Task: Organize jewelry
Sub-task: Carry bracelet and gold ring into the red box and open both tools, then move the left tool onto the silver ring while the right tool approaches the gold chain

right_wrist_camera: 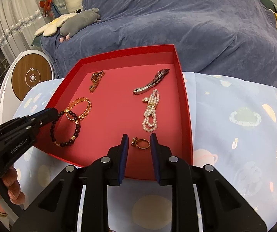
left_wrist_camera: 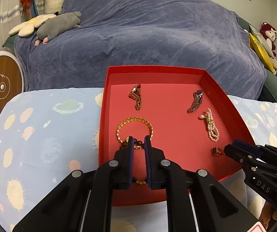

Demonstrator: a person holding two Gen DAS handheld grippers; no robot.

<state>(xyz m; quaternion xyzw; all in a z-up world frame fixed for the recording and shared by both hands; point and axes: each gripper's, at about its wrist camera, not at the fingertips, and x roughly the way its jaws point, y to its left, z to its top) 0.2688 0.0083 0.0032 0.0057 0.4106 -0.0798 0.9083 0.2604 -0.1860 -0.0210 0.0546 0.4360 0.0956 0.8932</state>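
Note:
A red tray (left_wrist_camera: 214,83) (right_wrist_camera: 185,100) lies on the patterned cloth. It holds a gold watch (left_wrist_camera: 136,96) (right_wrist_camera: 96,80), a silver watch (left_wrist_camera: 196,100) (right_wrist_camera: 152,83), a pearl strand (left_wrist_camera: 211,124) (right_wrist_camera: 151,112), a gold chain bracelet (left_wrist_camera: 134,123) (right_wrist_camera: 81,107), a gold ring (left_wrist_camera: 217,151) (right_wrist_camera: 141,143) and a dark bead bracelet (right_wrist_camera: 66,128) (left_wrist_camera: 136,141). My left gripper (left_wrist_camera: 138,140) (right_wrist_camera: 56,113) has its jaws narrowly apart around the bead bracelet's far end. My right gripper (right_wrist_camera: 139,138) (left_wrist_camera: 228,148) is open just behind the ring.
A blue-covered sofa (left_wrist_camera: 138,34) with a grey plush toy (left_wrist_camera: 59,26) and a flower cushion (left_wrist_camera: 32,24) rises behind the tray. A round wooden-faced device (left_wrist_camera: 1,86) stands at the left. The planet-print cloth (right_wrist_camera: 241,127) spreads on both sides of the tray.

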